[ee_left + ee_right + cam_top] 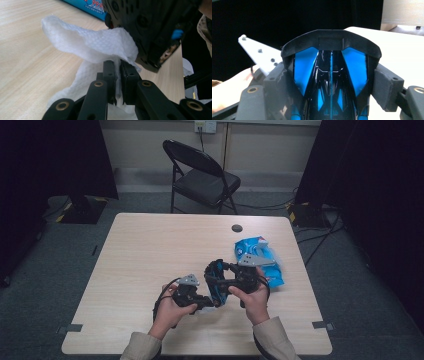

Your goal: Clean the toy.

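High view showed you at the near edge of the wooden table (150,250), with both hands raised just off it and the work gathered between them. Your right gripper (225,281) clamped a black-and-blue toy car (216,281), its jaws set wide around the body; in the right gripper view that glossy car (330,75) sat squeezed between the two grey pads (387,87), nose pointing away from the camera. Your left gripper (205,304) had its jaws pinched nearly together on a white wet wipe (100,47), and the left gripper view showed the wipe draped up against the car's dark underside (150,30), touching it. By my reading you were in the wiping step: the cloth was on the car, and cleaning looked to be under way rather than done. The next move probably called for you to drag the wipe along the bodywork while the right hand kept the car steady or turned a fresh face toward it, without letting the thin sheet slip from the pinch. Your left hand (170,312) sat low and angled inward to the right; your right hand (255,300) was a little higher, wrist turned left. The blue wipes packet (265,257) lay on the table just behind the right gripper.
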